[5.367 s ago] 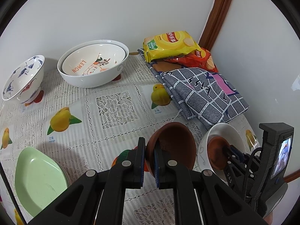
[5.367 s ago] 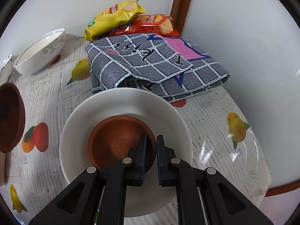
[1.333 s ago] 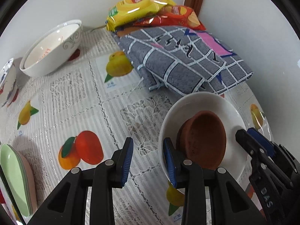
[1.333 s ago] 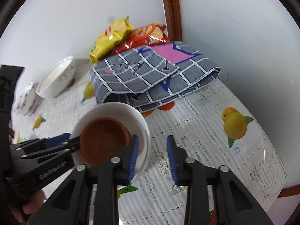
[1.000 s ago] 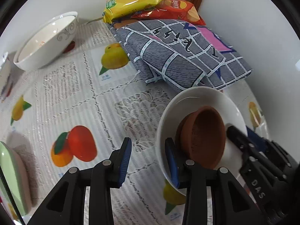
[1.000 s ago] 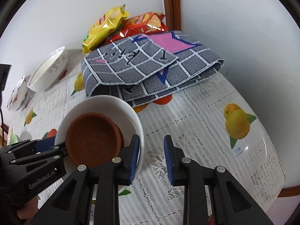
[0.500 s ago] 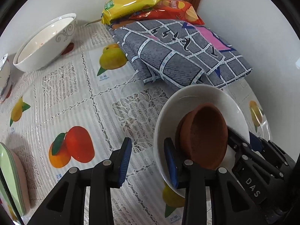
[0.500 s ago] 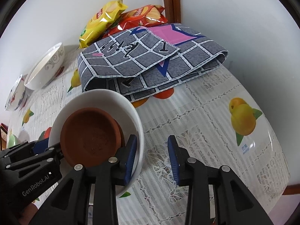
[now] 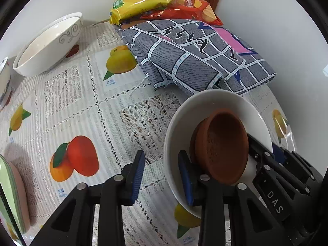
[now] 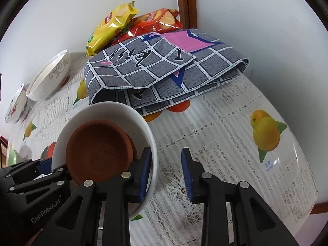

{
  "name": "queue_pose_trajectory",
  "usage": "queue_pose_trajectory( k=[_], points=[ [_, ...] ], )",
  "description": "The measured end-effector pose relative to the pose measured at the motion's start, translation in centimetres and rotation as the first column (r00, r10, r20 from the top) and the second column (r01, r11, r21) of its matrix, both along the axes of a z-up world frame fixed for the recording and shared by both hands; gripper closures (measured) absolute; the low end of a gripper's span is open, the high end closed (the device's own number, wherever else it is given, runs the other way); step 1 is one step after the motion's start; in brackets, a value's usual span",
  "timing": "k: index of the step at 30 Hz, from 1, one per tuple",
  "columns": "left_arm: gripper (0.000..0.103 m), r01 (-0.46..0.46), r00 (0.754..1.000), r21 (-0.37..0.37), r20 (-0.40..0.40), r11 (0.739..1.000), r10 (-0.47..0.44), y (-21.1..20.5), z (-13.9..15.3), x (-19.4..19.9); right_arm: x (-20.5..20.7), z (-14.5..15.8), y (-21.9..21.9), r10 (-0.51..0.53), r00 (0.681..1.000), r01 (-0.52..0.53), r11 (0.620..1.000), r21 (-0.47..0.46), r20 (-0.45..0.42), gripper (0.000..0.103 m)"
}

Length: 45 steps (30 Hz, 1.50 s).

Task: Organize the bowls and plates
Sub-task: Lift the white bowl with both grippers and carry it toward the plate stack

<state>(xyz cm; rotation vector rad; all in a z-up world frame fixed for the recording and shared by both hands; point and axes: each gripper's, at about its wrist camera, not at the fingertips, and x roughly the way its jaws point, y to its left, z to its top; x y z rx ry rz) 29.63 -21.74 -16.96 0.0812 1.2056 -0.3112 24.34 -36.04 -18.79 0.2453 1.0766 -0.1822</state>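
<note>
Both grippers now straddle opposite sides of the white plate's (image 9: 209, 100) rim, where about a second ago the right one stood beside the plate with nothing between its fingers. The left gripper (image 9: 162, 174) has its right pad inside the rim and its left pad outside over the tablecloth (image 9: 82, 102); its jaws are closing with the plate wall between them, but a clear gap shows on the outer side, so no clamp yet. The right gripper (image 10: 166, 170) mirrors this: left pad inside the rim, right pad out over the cloth, jaws also closing, not pinching yet. The plate sits near the table's right front, just in front of the folded grey checked cloth (image 9: 194, 55), and looks tilted, though whether it has left the table cannot be told. The stacked brown clay saucers (image 9: 221, 145) lie inside it, leaning toward the left gripper's side; several seconds ago one of them was held in the left gripper. Judgement: nesting of the saucers is done, and the step in hand is a two-sided grab to move the loaded plate. The large white bowl (image 9: 49, 45) and green plate (image 9: 8, 192) wait far left.
</note>
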Motion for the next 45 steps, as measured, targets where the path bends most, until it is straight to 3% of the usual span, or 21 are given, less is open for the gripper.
queue_pose_trajectory(
  k=[5,10,15,29,35,45],
  points=[
    [0.088,0.015,1.000,-0.021,-0.014,1.000,-0.015,-0.3,-0.1,-0.3,0.2,-0.1,-0.1,-0.007,1.000,0.007,0.999,0.032,-0.018,0.077],
    [0.088,0.017,1.000,-0.020,-0.013,1.000,-0.017,-0.6,-0.2,-0.4,0.1,-0.1,-0.1,-0.008,1.000,0.008,0.999,0.041,-0.015,0.078],
    [0.089,0.015,1.000,-0.033,-0.010,0.999,-0.015,-0.3,-0.1,-0.5,0.1,0.1,0.6,0.014,1.000,-0.014,0.999,0.040,-0.001,0.094],
    [0.090,0.029,1.000,-0.006,0.004,1.000,-0.029,-0.6,-0.1,-0.6,0.1,-0.1,0.0,-0.003,1.000,0.004,0.995,0.097,-0.006,0.093],
    [0.090,0.033,0.999,-0.002,0.013,0.999,-0.033,-0.7,-0.2,-0.6,-0.1,0.0,0.4,-0.006,1.000,0.006,0.998,0.066,0.005,0.093],
    [0.089,0.038,0.999,-0.035,0.001,0.999,-0.038,-0.2,-0.1,-0.5,-0.5,0.0,-0.1,-0.039,0.999,0.036,0.994,0.102,0.020,0.093]
  ],
)
